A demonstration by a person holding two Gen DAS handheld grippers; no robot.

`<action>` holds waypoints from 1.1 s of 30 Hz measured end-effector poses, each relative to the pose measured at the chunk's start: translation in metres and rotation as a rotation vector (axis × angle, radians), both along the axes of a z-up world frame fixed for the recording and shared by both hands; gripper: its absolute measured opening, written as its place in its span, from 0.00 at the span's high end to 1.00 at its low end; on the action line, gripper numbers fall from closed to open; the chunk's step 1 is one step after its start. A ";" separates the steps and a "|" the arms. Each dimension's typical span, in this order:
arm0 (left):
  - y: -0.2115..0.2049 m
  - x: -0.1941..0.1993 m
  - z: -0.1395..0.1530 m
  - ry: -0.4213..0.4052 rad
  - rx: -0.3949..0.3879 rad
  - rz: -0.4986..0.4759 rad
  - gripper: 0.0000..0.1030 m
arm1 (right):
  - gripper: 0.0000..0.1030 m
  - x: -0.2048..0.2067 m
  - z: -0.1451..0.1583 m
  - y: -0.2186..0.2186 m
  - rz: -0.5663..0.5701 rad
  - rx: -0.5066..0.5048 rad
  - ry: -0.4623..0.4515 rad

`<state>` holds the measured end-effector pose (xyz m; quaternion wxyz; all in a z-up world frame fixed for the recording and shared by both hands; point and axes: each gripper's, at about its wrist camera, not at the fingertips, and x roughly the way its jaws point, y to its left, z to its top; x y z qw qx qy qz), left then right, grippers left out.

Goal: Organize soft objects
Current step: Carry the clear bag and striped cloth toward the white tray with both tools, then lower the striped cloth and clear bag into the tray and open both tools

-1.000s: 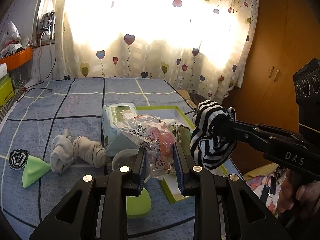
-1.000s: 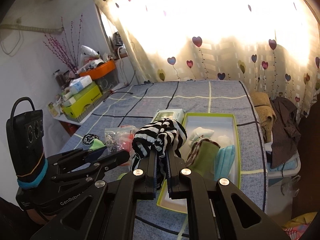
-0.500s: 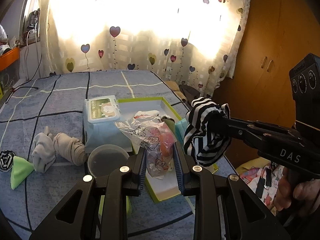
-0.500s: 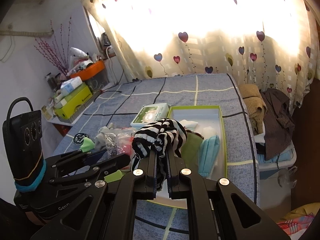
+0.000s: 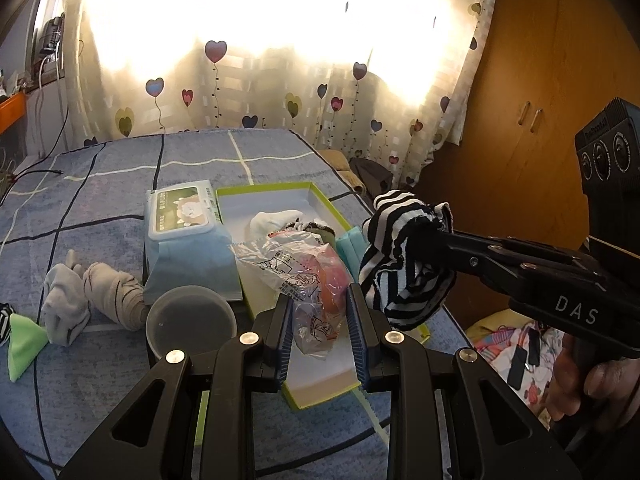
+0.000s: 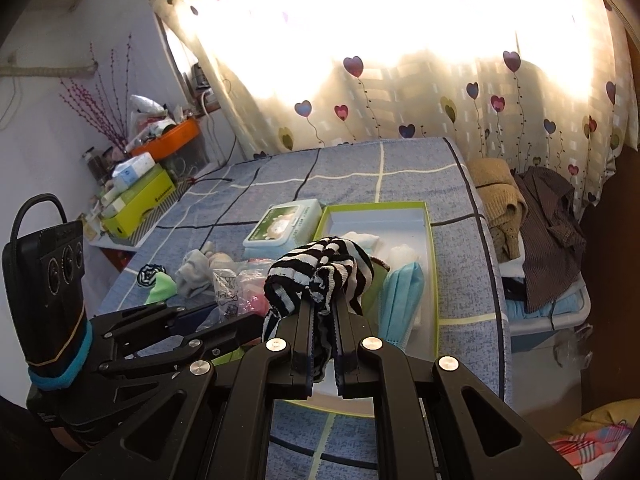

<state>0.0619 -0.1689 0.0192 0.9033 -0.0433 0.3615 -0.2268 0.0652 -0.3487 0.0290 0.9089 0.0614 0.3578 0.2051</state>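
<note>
My left gripper (image 5: 318, 304) is shut on a clear plastic packet with pink and orange contents (image 5: 308, 276), held above the near end of a green-rimmed white box (image 5: 320, 196). My right gripper (image 6: 323, 304) is shut on a black-and-white striped sock (image 6: 320, 268), held above the same box (image 6: 428, 216). The sock also shows in the left wrist view (image 5: 404, 256), right of the packet. The box holds white socks (image 5: 276, 218), a green cloth and blue face masks (image 6: 400, 300).
A wet-wipes pack (image 5: 184, 232) lies left of the box, a round grey lid (image 5: 190, 320) in front of it. Grey socks (image 5: 92, 296), a green cloth (image 5: 22, 344) and a striped sock (image 6: 150, 272) lie on the blue bedspread. Clothes (image 6: 532, 208) pile beside the bed's right edge.
Both grippers have risen and pulled back a little with their loads still held; the box and wipes pack now sit farther ahead. The round grey lid has come into view.
</note>
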 end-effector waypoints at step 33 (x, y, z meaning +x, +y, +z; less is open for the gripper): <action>-0.032 0.015 -0.050 0.201 0.034 -0.115 0.74 | 0.93 0.025 -0.077 -0.025 -0.061 -0.035 0.202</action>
